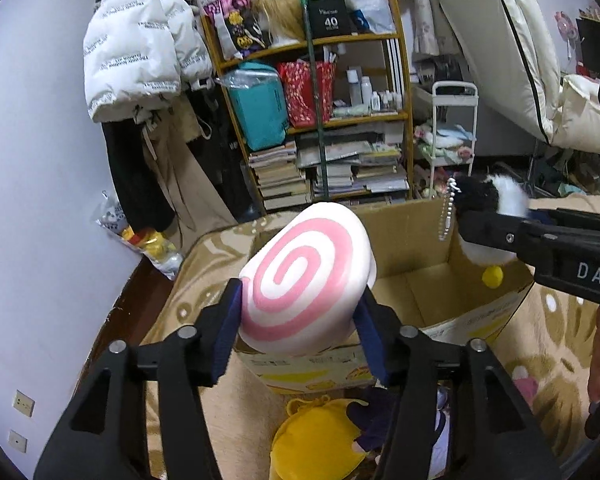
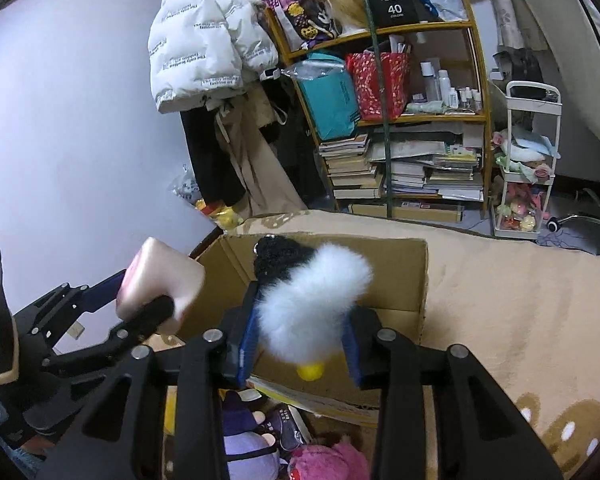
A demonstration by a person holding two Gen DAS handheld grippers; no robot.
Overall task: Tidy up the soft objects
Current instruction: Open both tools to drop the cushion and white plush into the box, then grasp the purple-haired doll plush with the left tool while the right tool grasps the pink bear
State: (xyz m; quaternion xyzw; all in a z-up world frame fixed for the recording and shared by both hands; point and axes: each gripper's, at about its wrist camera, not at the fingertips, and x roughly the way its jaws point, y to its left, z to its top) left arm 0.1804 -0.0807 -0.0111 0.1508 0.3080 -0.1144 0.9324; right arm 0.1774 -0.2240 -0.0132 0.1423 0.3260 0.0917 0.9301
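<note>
A white cushion with a pink spiral point(image 1: 300, 280) sits between the blue pads of my left gripper point(image 1: 300, 304), which press on its two sides, above the near left corner of an open cardboard box point(image 1: 420, 248). From the right wrist view the cushion point(image 2: 160, 276) shows side-on in the left gripper point(image 2: 140, 296). My right gripper point(image 2: 300, 320) is shut on a fluffy black-and-white plush point(image 2: 312, 296) with a yellow ball point(image 2: 310, 370) hanging below, over the box point(image 2: 380, 264). A bead chain point(image 1: 446, 216) dangles from the plush point(image 1: 500, 196) beside the right gripper point(image 1: 476, 220).
The box stands on a beige patterned blanket point(image 2: 520, 300). In front of it lie a yellow plush point(image 1: 316, 440), a purple plush point(image 2: 244, 444) and a pink plush point(image 2: 328, 464). A crowded bookshelf point(image 1: 332, 120), a white cart point(image 2: 528, 168) and hanging coats point(image 1: 136, 52) stand behind.
</note>
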